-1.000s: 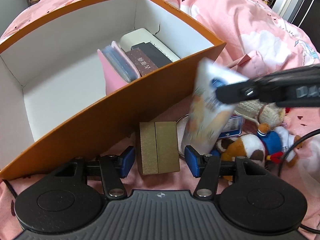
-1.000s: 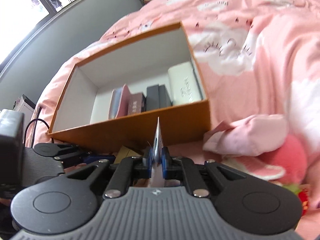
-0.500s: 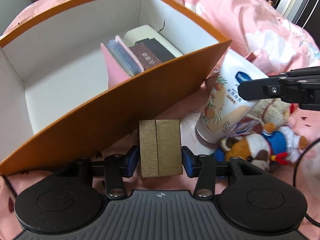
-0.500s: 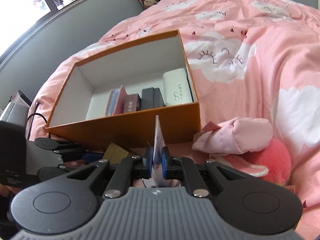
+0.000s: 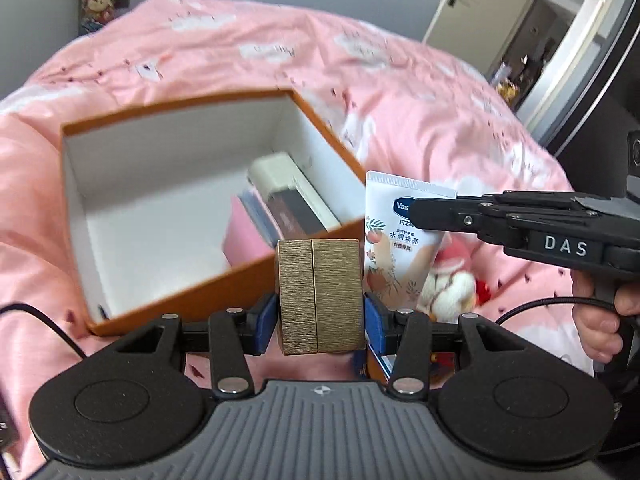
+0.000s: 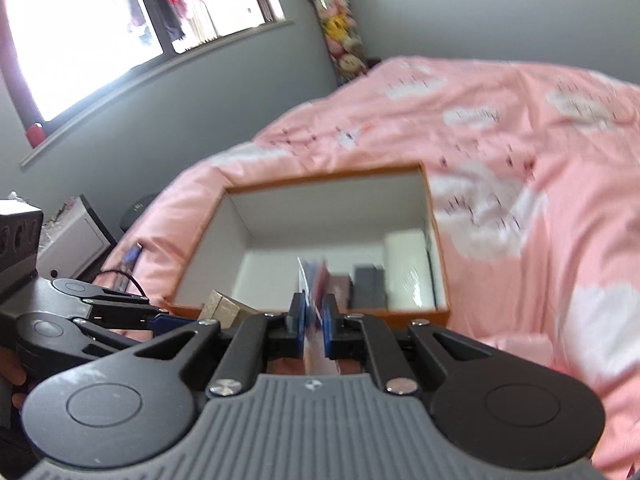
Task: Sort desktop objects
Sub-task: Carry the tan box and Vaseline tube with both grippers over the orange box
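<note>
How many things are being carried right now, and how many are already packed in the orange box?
Gold box, carried in the left gripper: 1
Hand cream tube, carried in the right gripper: 1
Items already in the orange box: about 5, blurred
Total: about 7

Background stuff here: everything sits on a bed with a pink duvet [image 5: 400,92] covered in white cloud prints with little eyelash marks. Behind it there's a grey wall [image 6: 420,8], and in the corner a tall stack of plush toys [image 6: 340,40], kinda blurry. A bright window [image 6: 100,20] has what looks like clothes hanging outside it, and a small red thing [image 6: 35,134] sits on the sill. Over on the other side a white door [image 5: 464,4] with a dark handle stands by an open doorway. A black cable [image 5: 44,320] snakes across the duvet.
</note>
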Available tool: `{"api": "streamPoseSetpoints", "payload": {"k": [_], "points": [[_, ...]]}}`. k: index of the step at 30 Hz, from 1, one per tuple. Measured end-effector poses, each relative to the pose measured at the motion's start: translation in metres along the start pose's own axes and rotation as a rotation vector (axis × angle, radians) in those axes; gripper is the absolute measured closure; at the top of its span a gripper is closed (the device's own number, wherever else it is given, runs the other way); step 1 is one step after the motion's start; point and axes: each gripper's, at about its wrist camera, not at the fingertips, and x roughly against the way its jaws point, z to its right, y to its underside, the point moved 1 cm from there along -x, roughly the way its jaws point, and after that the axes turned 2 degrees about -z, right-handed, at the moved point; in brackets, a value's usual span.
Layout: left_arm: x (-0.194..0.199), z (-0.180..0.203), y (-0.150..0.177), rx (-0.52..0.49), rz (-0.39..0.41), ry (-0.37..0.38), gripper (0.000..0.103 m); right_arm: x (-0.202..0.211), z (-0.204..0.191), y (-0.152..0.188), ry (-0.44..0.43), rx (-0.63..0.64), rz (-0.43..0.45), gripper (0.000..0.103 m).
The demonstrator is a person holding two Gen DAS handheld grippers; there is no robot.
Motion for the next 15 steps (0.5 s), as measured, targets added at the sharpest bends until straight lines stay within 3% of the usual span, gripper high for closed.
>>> {"api": "streamPoseSetpoints", "payload": {"k": [8,15], "points": [[0.027,-0.034,-0.017,0.106,0.077,-0.045,0.05,-0.003,-0.027,-0.046,-0.093,0.041,0.095,0.094],[0.033,-0.063,-0.028,0.184,0.115,-0.115,0.05,-0.048,-0.038,-0.067,-0.134,0.0,0.1,0.094]]}}
